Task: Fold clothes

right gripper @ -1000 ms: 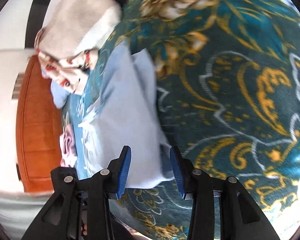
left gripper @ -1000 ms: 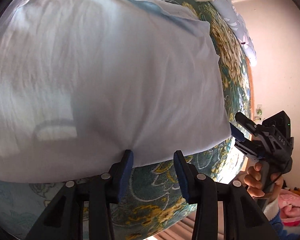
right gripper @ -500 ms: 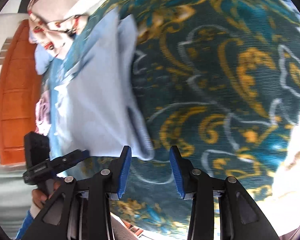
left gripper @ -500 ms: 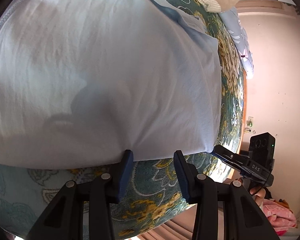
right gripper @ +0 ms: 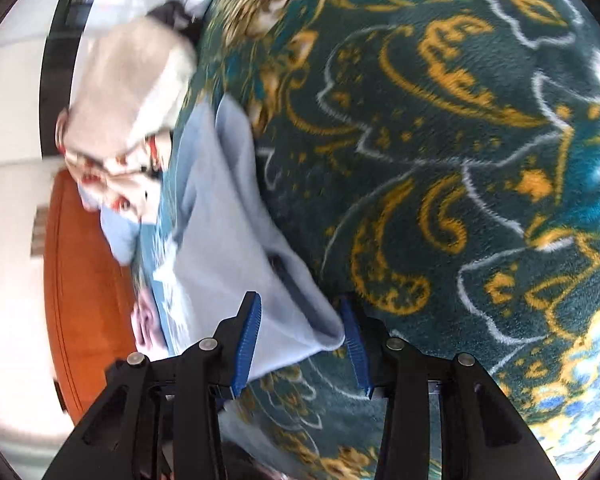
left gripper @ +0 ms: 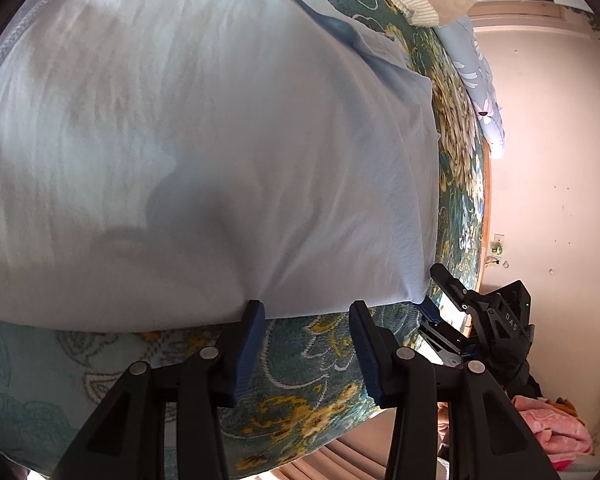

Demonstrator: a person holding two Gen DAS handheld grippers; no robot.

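Left wrist view: pale blue shirt (left gripper: pixel 220 152) spread flat on the patterned teal blanket (left gripper: pixel 300 392); left claw (left gripper: pixel 306 312) released, jaws apart at the shirt's near hem. The right claw (left gripper: pixel 432 294) meets the hem's corner.

Right wrist view: right claw (right gripper: pixel 300 312) released, jaws straddling the shirt (right gripper: pixel 228 248) corner, not clenched.
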